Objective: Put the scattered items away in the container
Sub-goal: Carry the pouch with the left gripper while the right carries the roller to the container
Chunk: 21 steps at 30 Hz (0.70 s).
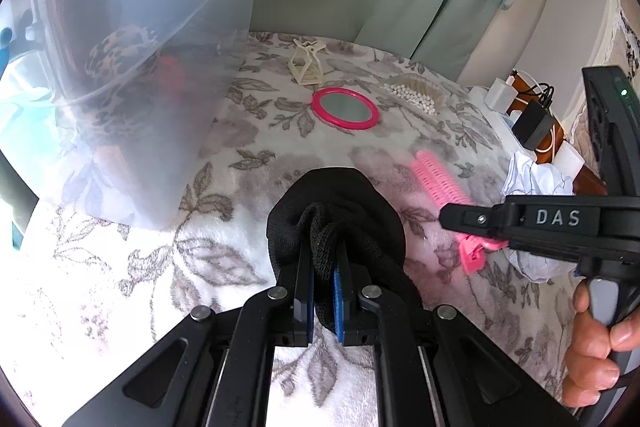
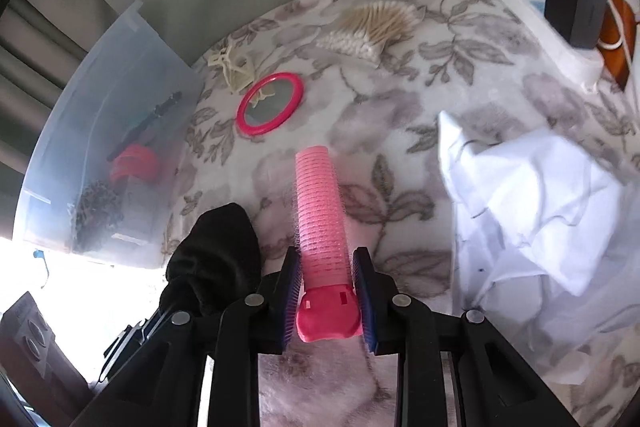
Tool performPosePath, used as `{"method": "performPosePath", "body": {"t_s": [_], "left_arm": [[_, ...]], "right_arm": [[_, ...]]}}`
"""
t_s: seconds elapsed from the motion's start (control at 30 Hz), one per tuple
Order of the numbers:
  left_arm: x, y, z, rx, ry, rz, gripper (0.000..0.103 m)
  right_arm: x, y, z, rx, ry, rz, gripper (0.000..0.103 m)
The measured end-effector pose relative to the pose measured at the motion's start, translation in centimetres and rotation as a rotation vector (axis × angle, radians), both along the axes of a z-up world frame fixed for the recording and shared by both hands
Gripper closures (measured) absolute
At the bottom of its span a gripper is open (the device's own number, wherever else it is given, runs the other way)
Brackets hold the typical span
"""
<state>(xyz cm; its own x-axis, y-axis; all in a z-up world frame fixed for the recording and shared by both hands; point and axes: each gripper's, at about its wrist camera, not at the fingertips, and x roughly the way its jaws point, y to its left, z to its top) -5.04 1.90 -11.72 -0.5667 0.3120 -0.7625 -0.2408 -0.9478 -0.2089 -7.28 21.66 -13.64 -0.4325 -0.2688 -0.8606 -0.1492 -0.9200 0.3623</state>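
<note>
black knit fabric, a sock or a glove by the look of it (image 1: 336, 211), is pinched between my left gripper (image 1: 324, 267)'s fingers, which are pressed tight on a fold of it just off the floral blanket (image 1: 160, 267). my right gripper (image 2: 326, 279) straddles the pink hair roller (image 2: 320, 203) near its clip end; the pads look to be touching its sides, but i can't tell whether they grip yet.

the translucent plastic bin (image 2: 132, 59) stands to my left, already holding a leopard-print scrunchie (image 1: 120, 55), something red and a dark stick-like thing.

risks, as i judge them: the limp fabric could drape over the bin rim instead of dropping in, and the roller, held near one end, could pivot and slip out.

on the blanket i count one pink-rimmed mirror (image 2: 270, 103), one cream claw clip (image 2: 236, 69), one bundle of cotton swabs (image 2: 372, 29) and one crumpled white sheet (image 2: 532, 211).
</note>
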Motion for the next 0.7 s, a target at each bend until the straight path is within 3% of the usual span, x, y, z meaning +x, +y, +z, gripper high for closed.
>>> {"method": "performPosePath", "body": {"t_s": [0.27, 0.7], "left_arm": [[1.0, 0.6, 2.5, 0.003, 0.047, -0.011, 0.096], [3.9, 0.0, 11.4, 0.051, 0.26, -0.003, 0.096]], "right_arm": [[0.6, -0.4, 2.8, -0.02, 0.065, 0.006, 0.075], [3.5, -1.1, 11.4, -0.034, 0.261, 0.003, 0.075]]}}
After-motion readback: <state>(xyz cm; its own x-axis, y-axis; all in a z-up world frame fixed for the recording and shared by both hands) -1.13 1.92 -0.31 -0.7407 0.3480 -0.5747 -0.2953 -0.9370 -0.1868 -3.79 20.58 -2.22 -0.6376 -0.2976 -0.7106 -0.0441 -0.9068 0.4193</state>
